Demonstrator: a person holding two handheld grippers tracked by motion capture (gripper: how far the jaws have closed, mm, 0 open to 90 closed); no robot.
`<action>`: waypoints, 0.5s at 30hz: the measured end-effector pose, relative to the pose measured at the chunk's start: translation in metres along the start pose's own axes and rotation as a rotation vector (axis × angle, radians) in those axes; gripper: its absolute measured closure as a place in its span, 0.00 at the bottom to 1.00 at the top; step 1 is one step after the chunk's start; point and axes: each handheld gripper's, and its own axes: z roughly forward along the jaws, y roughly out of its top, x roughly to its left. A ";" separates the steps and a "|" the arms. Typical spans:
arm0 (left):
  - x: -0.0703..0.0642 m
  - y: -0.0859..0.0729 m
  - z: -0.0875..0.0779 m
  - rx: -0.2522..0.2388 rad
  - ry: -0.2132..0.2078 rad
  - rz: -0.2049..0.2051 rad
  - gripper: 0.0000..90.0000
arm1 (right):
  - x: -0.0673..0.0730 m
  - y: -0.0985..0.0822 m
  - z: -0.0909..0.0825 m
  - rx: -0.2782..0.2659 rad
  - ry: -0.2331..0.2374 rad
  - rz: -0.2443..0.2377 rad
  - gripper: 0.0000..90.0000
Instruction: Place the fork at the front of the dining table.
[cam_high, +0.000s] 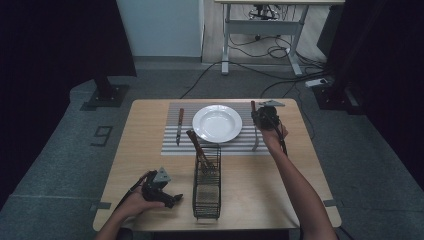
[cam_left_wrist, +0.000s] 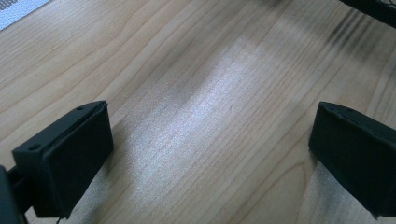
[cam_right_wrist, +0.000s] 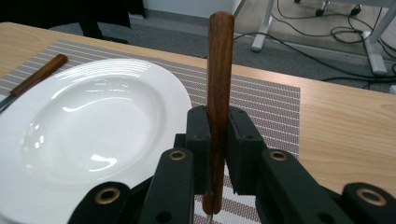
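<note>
My right gripper (cam_right_wrist: 218, 140) has its jaws clamped on a wooden-handled utensil (cam_right_wrist: 219, 74); my left gripper (cam_left_wrist: 210, 149) hangs with jaws spread wide, holding nothing.

From the right gripper I see the handle rising upright between its pads, with the white plate (cam_right_wrist: 93, 135) just to its left on the striped placemat (cam_right_wrist: 266, 98) and a knife (cam_high: 179, 125) beyond the plate's far side. I can't tell what kind of head the utensil has. My left gripper sits low over bare table (cam_left_wrist: 196, 84), with the wire basket (cam_high: 207, 185) just to its right.
</note>
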 end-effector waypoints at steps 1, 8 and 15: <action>0.000 0.000 0.000 0.000 0.000 0.000 0.00 | 0.000 0.001 0.003 0.007 -0.003 0.006 0.89; 0.000 0.000 0.000 0.001 0.000 0.001 0.00 | -0.003 0.001 0.024 0.046 -0.019 0.016 0.89; 0.000 0.000 0.000 0.001 0.000 0.001 0.00 | -0.008 -0.001 0.044 0.083 -0.032 0.039 0.88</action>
